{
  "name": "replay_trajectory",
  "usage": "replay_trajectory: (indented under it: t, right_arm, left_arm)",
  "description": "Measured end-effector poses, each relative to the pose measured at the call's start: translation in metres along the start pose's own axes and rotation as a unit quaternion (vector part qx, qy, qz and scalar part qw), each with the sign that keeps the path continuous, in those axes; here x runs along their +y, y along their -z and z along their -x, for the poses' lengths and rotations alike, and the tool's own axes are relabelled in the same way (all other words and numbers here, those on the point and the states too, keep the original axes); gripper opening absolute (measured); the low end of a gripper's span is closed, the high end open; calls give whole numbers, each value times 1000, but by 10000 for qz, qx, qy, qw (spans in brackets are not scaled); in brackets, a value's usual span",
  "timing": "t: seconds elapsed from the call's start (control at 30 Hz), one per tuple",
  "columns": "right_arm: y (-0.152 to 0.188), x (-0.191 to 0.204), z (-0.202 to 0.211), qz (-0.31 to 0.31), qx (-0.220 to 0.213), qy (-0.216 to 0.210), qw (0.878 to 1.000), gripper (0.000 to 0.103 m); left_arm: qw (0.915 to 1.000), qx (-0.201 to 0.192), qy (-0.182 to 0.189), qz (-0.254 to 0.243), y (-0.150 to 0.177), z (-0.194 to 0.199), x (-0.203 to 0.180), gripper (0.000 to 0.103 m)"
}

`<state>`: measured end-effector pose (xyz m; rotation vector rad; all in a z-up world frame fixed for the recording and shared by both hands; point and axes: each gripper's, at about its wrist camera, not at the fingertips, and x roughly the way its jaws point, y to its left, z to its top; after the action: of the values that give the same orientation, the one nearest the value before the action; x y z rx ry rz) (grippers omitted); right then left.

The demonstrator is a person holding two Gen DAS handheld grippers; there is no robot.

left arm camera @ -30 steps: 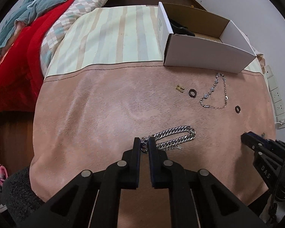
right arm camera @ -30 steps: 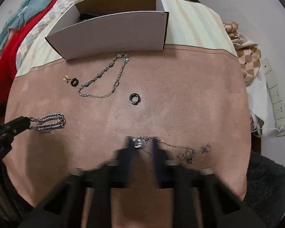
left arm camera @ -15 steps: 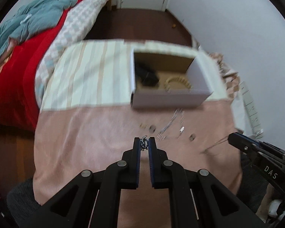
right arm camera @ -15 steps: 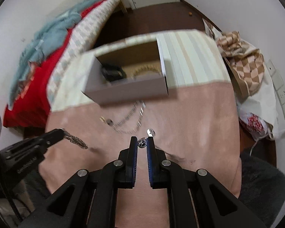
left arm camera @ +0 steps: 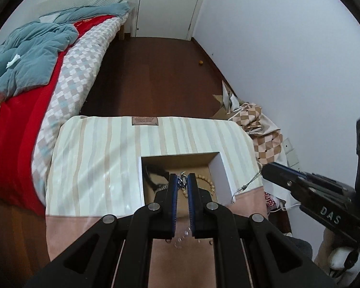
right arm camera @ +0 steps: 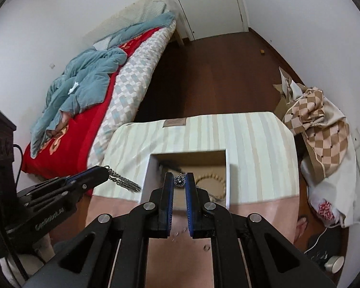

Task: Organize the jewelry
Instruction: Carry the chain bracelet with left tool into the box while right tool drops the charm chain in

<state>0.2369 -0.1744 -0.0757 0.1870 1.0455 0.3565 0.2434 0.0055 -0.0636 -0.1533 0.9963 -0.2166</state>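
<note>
1. An open white cardboard box [right arm camera: 187,165] on the striped cushion [left arm camera: 96,158] is seen already holding a wooden bead bracelet [right arm camera: 212,180] and a dark item, perhaps a strap.
2. A chunky silver chain [right arm camera: 122,180] is pinched in the narrowed left gripper [left arm camera: 182,183].
3. A thin pendant necklace [right arm camera: 180,180] is clamped by the right gripper [right arm camera: 180,180]; both pieces are held above the box, unreleased.
4. Small pieces are left on the pink cloth [right arm camera: 252,213].

A chunky silver curb-link chain [right arm camera: 122,180] hangs in the air left of an open white cardboard box [right arm camera: 146,180]. A thin silver necklace with a sparkly round pendant [right arm camera: 179,180] dangles above the box, where a tan beaded bracelet [right arm camera: 213,182] lies.
</note>
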Motion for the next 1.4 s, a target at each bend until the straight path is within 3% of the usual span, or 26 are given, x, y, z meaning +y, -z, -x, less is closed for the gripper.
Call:
replay_trajectory:
  t: [0.17,0.4,0.6,0.8,0.83,0.87,0.9,0.93,0.97,1.03,1.13,1.27,1.4]
  right_arm:
    - [-25,-18,-54,-109,448,30,9989,10]
    - [-31,-37,-106,-221,802,109,9965,10]
    - [-35,-39,-137,-124,943,316,9950,10]
    - [-43,-37,-156,-30,1214,338,9920,11]
    - [-43,-37,-157,-51,1274,336,9913,17]
    - [-42,-37,-156,-64,1267,351,9913,28]
    - [-42,-38,-154,-57,1249,374,9915,35]
    - [-41,-37,-151,-34,1217,410,9917,46]
    - [-40,-37,-147,-10,1188,444,9919,53]
    - [-39,-38,-140,7,1137,505,9922,55]
    - [-33,-39,-127,48,1057,768,9914,57]
    - [-15,-39,-112,188,983,1288,9866,87]
    - [7,-38,-107,286,1003,1594,9817,90]
  left_arm:
    - [9987,502,53,84,-1,-49,10,6]
    - [9931,1158,-24,200,19,-110,28,6]
    - [9896,1395,-60,357,25,-125,37,6]
    - [9885,1380,-271,557,16,-116,42,11]
    - [9892,1325,-309,538,14,-113,42,11]
    - [9896,1291,-378,514,12,-111,42,13]
    - [9900,1255,-435,482,11,-108,41,16]
    - [9903,1220,-472,460,10,-106,41,26]
    - [9906,1183,-523,448,10,-103,40,44]
    - [9914,1044,-678,405,9,-97,40,65]
    - [9913,906,-899,332,11,-89,39,70]
    - [9892,813,-1196,248,19,-82,41,91]
    - [9862,833,-1423,171,32,-79,41,96]
